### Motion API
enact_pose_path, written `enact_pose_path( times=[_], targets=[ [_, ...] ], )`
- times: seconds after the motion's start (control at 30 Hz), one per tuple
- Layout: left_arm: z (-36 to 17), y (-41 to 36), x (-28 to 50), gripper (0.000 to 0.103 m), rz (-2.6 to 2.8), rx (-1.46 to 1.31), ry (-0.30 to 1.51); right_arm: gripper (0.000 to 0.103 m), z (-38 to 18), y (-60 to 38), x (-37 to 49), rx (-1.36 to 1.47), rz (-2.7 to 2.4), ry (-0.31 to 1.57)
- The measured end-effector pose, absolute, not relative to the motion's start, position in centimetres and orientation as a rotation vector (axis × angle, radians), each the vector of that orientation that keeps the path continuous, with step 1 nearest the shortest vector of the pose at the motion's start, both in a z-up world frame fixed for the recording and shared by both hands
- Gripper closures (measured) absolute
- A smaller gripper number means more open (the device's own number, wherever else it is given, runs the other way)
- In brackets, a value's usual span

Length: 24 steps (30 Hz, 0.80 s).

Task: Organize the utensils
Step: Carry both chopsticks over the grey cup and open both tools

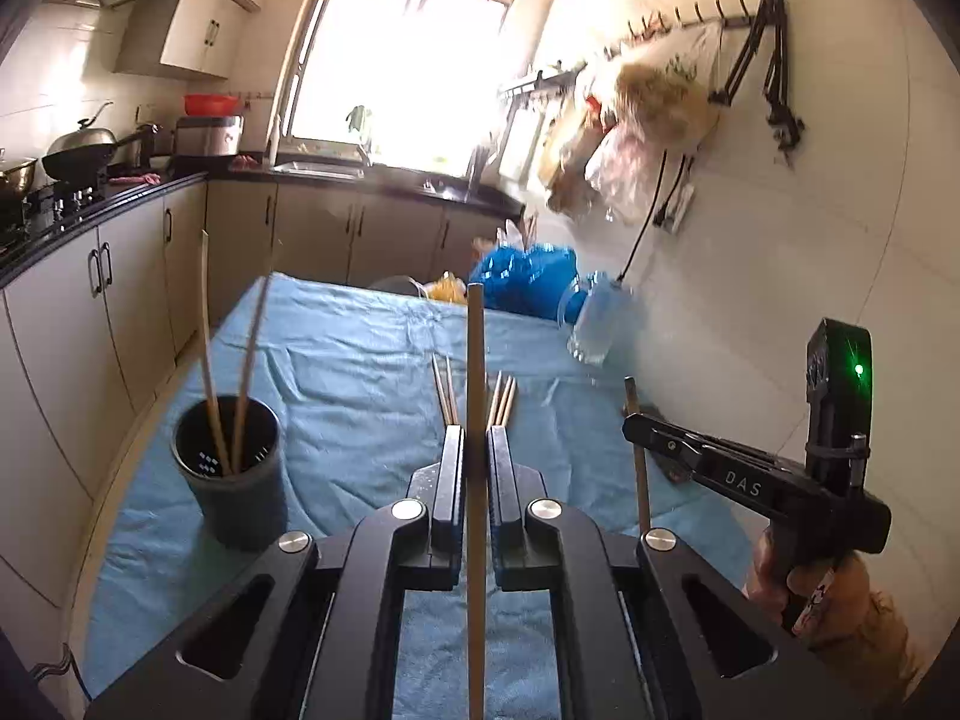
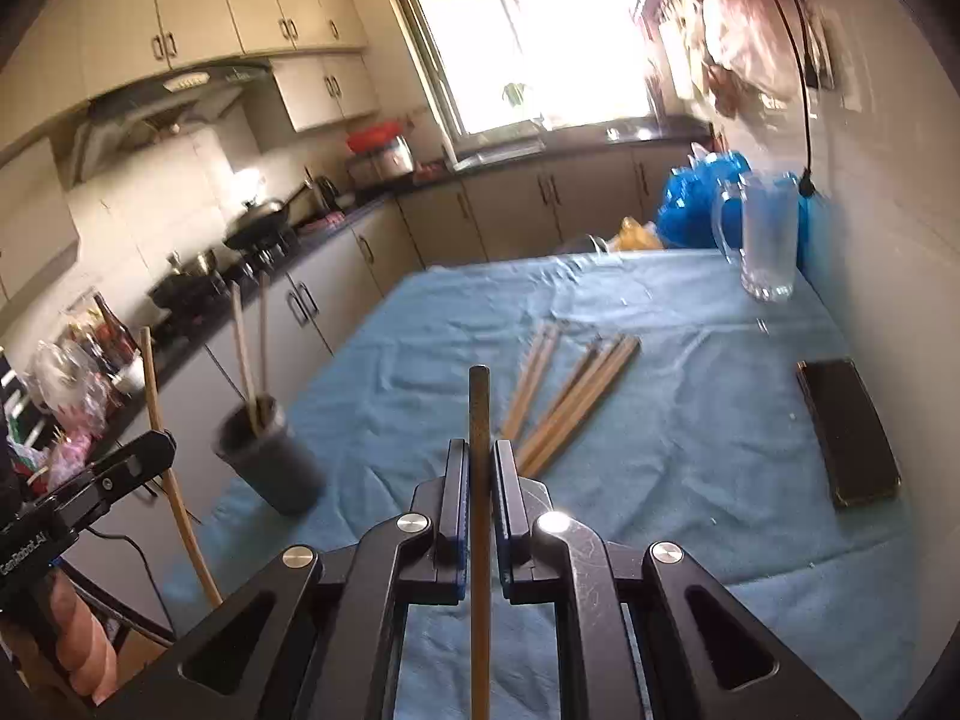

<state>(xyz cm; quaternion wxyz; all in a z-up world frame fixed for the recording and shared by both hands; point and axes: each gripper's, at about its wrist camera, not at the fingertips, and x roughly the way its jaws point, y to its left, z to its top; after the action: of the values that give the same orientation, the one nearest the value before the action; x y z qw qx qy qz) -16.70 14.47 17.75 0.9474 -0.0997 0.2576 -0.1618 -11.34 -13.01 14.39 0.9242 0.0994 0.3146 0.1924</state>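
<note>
Clamped upright in the left gripper [image 1: 475,450] is a pale wooden chopstick [image 1: 475,360]; the right gripper [image 2: 480,468] pinches a darker brown chopstick [image 2: 479,420]. Left stands the dark round holder [image 1: 231,480], two sticks inside, near the blue cloth's [image 1: 360,360] edge. A careless insertion could tip it. Loose chopsticks [image 2: 570,396] lie farther out, open cloth around.

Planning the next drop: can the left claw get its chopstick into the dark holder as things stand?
Probably yes. The left claw grips its chopstick above the cloth; the holder stands open-topped nearby, only two chopsticks inside.
</note>
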Motion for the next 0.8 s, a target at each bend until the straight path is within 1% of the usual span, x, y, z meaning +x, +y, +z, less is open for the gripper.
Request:
enact_pose_path(
  times=[0.23, 0.53, 0.67, 0.8],
  targets=[
    [20.6, 17.5, -16.3, 0.097, -0.284, -0.241, 0.466, 0.095, 18.1, -10.6, -11.7, 0.213, 0.442, 0.524],
    [25.1, 23.8, -14.4, 0.097, -0.096, -0.253, 0.307, 0.095, 23.0, -3.4, -8.5, 0.273, 0.561, 0.387],
    [25.5, 26.1, -12.1, 0.097, -0.040, -0.275, 0.274, 0.095, 23.9, 0.5, -6.4, 0.303, 0.593, 0.340],
    [24.8, 27.4, -9.2, 0.097, 0.010, -0.271, 0.254, 0.095, 23.9, 4.1, -4.0, 0.324, 0.593, 0.299]
  ],
)
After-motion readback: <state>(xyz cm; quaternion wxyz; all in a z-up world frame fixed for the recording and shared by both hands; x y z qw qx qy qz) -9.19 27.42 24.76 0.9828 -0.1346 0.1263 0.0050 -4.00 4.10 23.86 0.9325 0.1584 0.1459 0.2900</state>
